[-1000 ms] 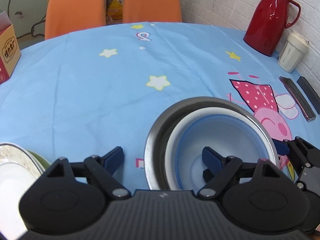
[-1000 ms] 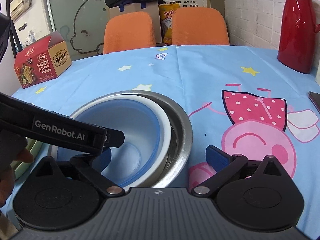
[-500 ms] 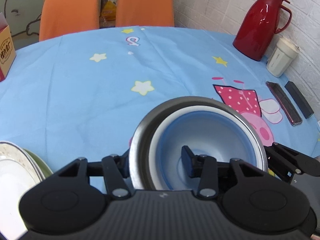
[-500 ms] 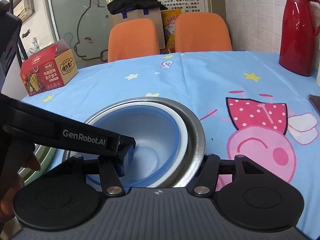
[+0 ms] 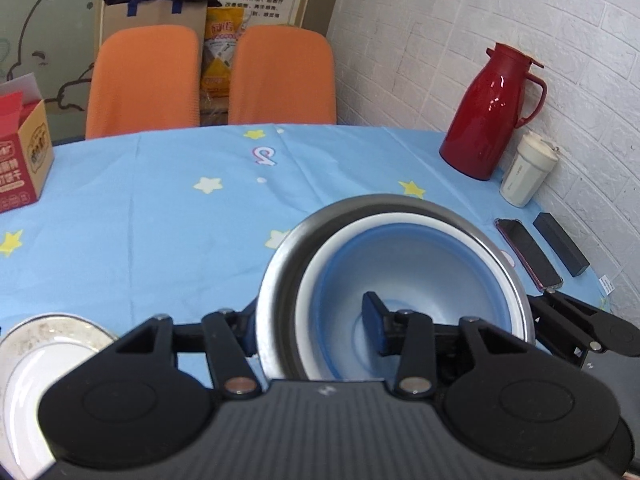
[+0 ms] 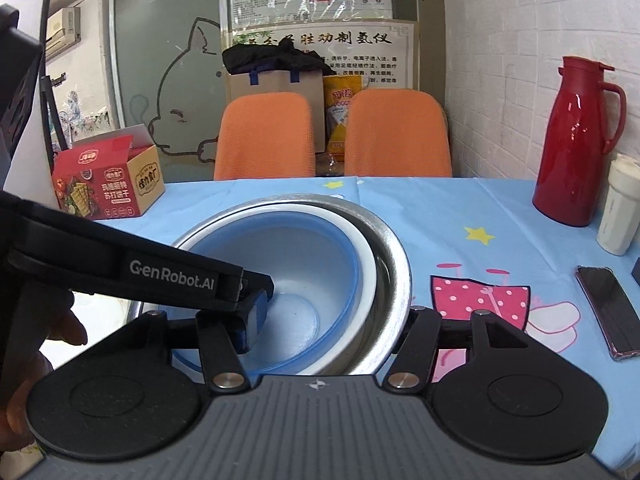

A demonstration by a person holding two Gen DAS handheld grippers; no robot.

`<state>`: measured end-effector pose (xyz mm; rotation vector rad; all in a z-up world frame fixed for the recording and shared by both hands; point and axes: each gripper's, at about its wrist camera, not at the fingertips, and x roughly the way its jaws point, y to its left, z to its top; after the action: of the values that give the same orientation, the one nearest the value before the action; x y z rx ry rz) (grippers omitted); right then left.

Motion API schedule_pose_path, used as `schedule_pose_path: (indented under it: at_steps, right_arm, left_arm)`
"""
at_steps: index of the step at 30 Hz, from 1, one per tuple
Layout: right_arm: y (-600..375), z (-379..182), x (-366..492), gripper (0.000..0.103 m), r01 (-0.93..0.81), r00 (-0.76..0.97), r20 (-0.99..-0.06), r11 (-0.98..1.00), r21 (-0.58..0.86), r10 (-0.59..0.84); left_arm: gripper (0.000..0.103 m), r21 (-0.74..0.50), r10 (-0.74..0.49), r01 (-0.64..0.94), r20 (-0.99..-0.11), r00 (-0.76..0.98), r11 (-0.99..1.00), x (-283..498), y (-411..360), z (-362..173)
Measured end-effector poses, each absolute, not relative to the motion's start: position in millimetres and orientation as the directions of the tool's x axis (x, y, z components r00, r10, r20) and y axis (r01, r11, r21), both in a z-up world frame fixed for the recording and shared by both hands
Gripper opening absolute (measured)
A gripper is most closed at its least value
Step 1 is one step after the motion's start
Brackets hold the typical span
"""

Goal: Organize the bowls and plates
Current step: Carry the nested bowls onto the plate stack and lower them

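A nested bowl stack is held between both grippers, lifted off the table: a steel bowl (image 5: 280, 256) outside, a white bowl (image 5: 320, 256) in it, a blue bowl (image 5: 416, 268) innermost. My left gripper (image 5: 312, 324) is shut on the stack's left wall, one finger inside, one outside. My right gripper (image 6: 328, 320) is shut on the right wall (image 6: 396, 264) the same way. A stack of plates (image 5: 44, 344) lies at the lower left of the left wrist view.
On the blue tablecloth (image 5: 160, 208) stand a red thermos (image 5: 488, 112) and a white cup (image 5: 528, 172) at the right by the brick wall, with a phone (image 5: 528, 252) and a black bar (image 5: 560, 248). A red box (image 6: 108, 184) sits far left. Two orange chairs (image 6: 264, 136) stand behind.
Both grippers closed on the bowl stack's walls and raised it; the views have tilted up and the table now lies lower in both views.
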<state>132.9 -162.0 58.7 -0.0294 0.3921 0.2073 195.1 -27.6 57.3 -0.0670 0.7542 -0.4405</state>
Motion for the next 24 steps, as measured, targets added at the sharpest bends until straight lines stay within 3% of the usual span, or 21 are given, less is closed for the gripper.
schedule_pose_path:
  at_steps: [7,14,24]
  right_arm:
    - [-96.4,61.4,126.6,0.097,-0.358,0.87,-0.369,0.933,-0.015,0.328]
    - [-16.4,38.1,125.2,0.097,-0.546,0.754,-0.425,0.838,0.018,0.501]
    - [11.8,22.1,128.5,0.099,-0.581,0.696,-0.493,0.813,0.039,0.521]
  left_arm:
    - [0.042,-0.211,-0.292,0.204,-0.633,0.716,0.956,171.8,56.9,58.8]
    - [0.037,-0.191,-0.138,0.006,-0.685,0.715,0.982,150.2,146.4,34.6]
    - [0.038,-0.202,-0.139,-0.012,-0.716,0.685,0.979,162.9,168.0,12.6]
